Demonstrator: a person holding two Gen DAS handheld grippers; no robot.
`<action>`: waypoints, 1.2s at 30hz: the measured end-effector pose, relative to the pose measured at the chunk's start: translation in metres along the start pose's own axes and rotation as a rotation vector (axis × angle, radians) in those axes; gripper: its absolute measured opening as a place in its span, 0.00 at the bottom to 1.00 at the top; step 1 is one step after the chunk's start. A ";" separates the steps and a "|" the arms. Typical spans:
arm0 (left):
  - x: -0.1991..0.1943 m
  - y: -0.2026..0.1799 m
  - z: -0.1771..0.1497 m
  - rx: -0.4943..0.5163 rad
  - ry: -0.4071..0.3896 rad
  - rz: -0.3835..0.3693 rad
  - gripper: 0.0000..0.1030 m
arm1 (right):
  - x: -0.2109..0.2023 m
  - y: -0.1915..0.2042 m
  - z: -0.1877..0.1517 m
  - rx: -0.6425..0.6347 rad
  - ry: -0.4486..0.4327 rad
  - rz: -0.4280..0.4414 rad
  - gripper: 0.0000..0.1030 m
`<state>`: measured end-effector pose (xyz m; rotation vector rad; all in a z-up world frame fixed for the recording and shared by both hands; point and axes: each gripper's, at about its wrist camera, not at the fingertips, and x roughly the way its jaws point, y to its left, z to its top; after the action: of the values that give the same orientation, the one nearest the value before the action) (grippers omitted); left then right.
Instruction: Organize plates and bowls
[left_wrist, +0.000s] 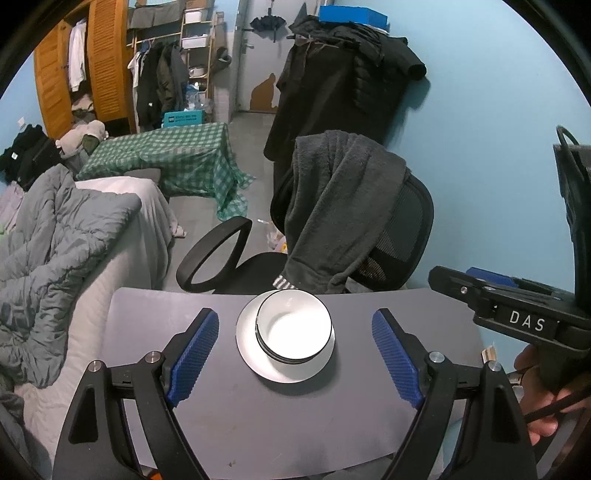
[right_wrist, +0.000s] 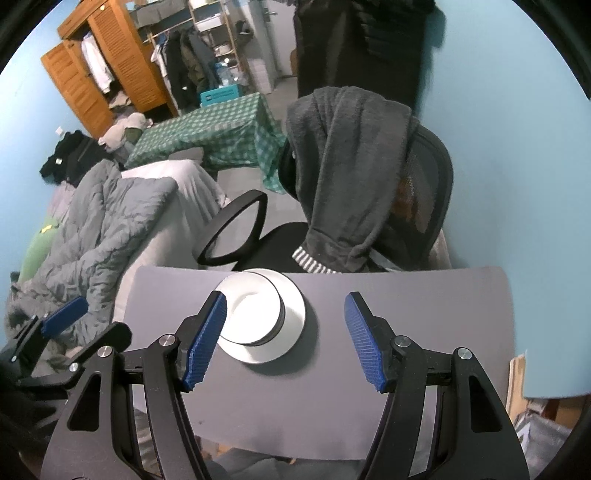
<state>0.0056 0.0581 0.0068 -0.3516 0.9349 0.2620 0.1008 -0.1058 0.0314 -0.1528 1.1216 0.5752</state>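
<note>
A stack of white bowls with black rims sits on a white plate near the far edge of the grey table. My left gripper hovers above and in front of the stack, open wide, with nothing between its blue pads. In the right wrist view the same bowls and plate lie under the left finger of my right gripper, which is open and holds nothing. The stack stands free of both grippers.
An office chair draped with a grey fleece stands just behind the table. A bed with a grey quilt runs along the left. The blue wall is on the right, where a hand holds the other gripper's housing.
</note>
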 end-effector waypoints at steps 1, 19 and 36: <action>-0.001 0.000 -0.001 -0.001 -0.001 -0.002 0.84 | -0.002 0.000 -0.001 0.006 -0.003 -0.004 0.63; -0.013 0.003 -0.006 -0.010 -0.005 0.004 0.84 | -0.021 -0.005 -0.015 0.027 -0.019 -0.032 0.63; -0.008 0.004 0.000 -0.030 0.011 0.009 0.84 | -0.022 -0.005 -0.014 0.020 -0.014 -0.029 0.63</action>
<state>-0.0004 0.0616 0.0124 -0.3769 0.9447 0.2823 0.0854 -0.1237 0.0433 -0.1472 1.1097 0.5380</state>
